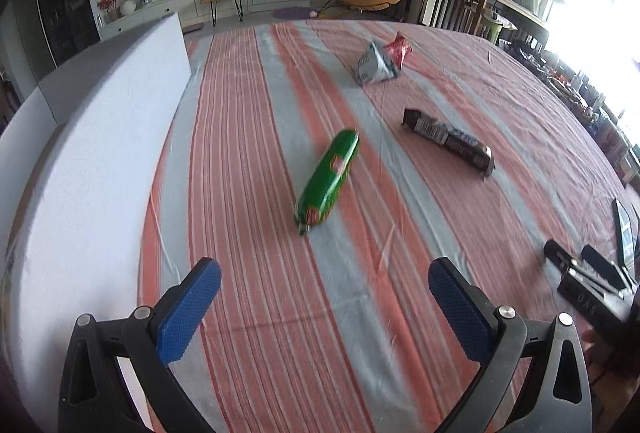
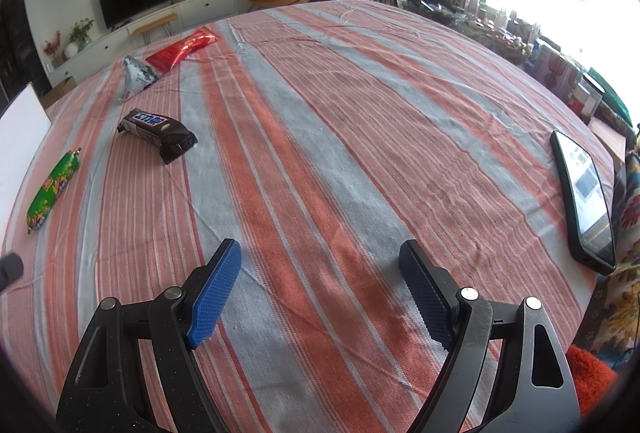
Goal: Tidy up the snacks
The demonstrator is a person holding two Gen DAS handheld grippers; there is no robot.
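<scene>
Opening stage of the sort: nothing is gathered yet, and both of your tongs hang empty above the striped tabletop (image 2: 320, 153). The left tongs (image 1: 324, 283) stand spread wide, blue pads well apart, nothing between them; the green sausage snack (image 1: 326, 182) lies directly ahead of them, lengthwise along the stripes and apart from both pads. Take that sausage as the landmark. Beyond it and to its right lies the dark chocolate bar (image 1: 448, 143), well apart from it; farther beyond again sits the grey-white pouch (image 1: 374, 64), with the red packet (image 1: 400, 47) just behind the pouch. The white foam board (image 1: 92, 161) stands to the sausage's left, along the tabletop's edge. The right tongs (image 2: 320, 265) are likewise wide open and grip nothing, over bare cloth far to the sausage's right; a phone (image 2: 584, 201) lies farther right still. Judged from this layout, the step in hand is your left-side approach to the sausage. The next move calls for advancing until the pads straddle its narrow width, then closing across it, not along its length.
</scene>
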